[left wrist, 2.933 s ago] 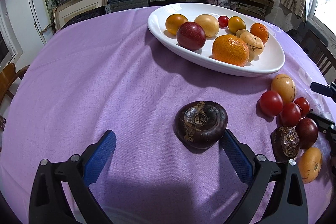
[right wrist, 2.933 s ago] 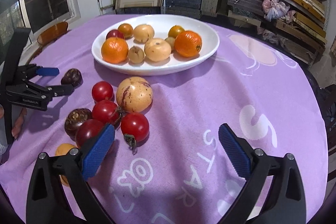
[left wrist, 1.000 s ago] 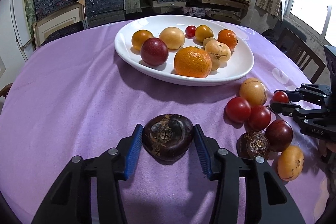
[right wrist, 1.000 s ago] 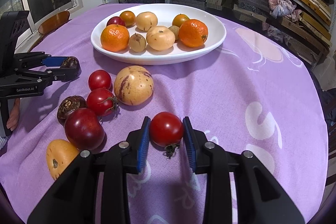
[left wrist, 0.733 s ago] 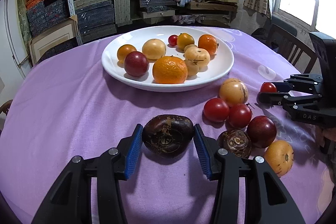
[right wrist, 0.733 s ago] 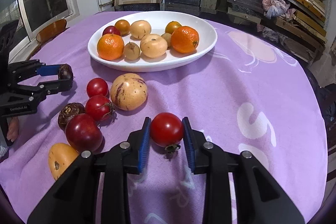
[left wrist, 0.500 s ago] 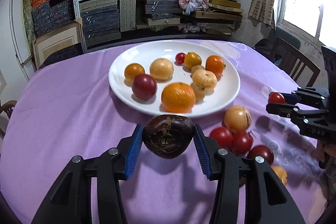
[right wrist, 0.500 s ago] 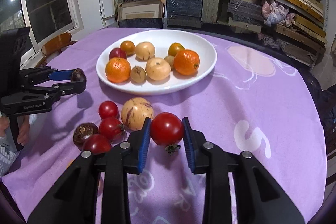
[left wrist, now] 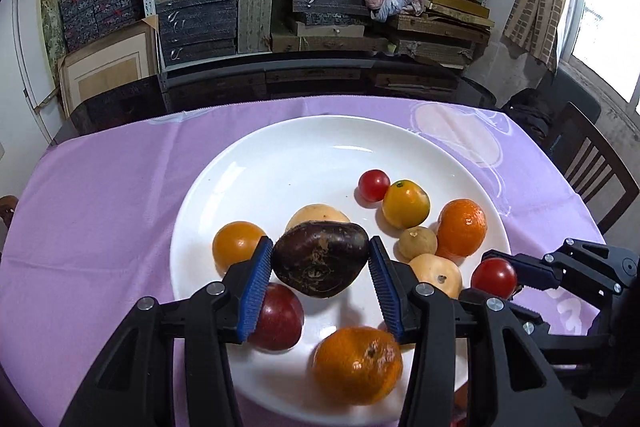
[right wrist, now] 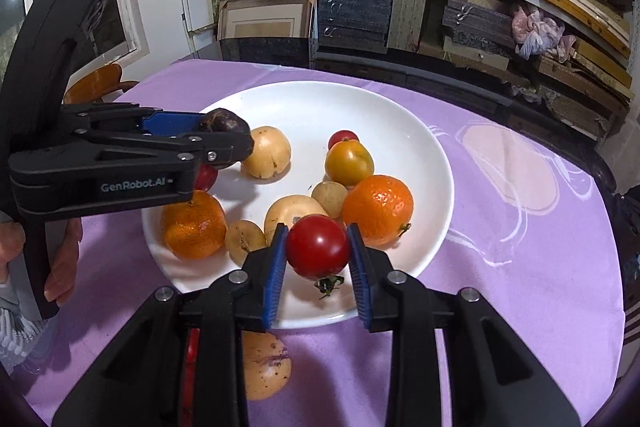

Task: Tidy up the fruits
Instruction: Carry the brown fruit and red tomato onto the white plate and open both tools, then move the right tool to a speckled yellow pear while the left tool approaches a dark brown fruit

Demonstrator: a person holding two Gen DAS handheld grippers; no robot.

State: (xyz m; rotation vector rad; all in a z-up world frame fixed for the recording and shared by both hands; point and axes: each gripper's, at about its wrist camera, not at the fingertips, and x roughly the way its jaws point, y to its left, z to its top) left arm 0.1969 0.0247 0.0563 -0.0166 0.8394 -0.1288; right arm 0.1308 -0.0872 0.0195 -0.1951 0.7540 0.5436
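1. Fruit is held in both grippers over the white plate (left wrist: 240, 171). The left gripper (left wrist: 320, 263) has its jaws clamped on a dark purple-brown fruit (left wrist: 320, 259), hanging above a red plum (left wrist: 276, 319) and a yellow-orange fruit (left wrist: 236, 243).

2. The right gripper (right wrist: 318, 255) has its jaws narrow and pressed on a red tomato (right wrist: 318, 247), stalk downward, over the near edge of the plate, in front of a pale yellow fruit (right wrist: 288, 211) and just beside a big orange (right wrist: 378, 209).

3. Risk, as I judge it: the plate is already crowded on the near side. If either fruit is let go from this height onto others, it may bounce, roll off the rim onto the purple cloth (right wrist: 520, 247), or knock a neighbour out. The tomato is soft, so a hard drop or tighter squeeze could split it. The two grippers are near each other and could collide if both go down together.

4. The left wrist view shows bare plate at the far side, a good landing place. Only the right wrist view shows a speckled yellow fruit (right wrist: 264, 367) waiting on the surface, and a hand (right wrist: 60, 267) on the left gripper's handle
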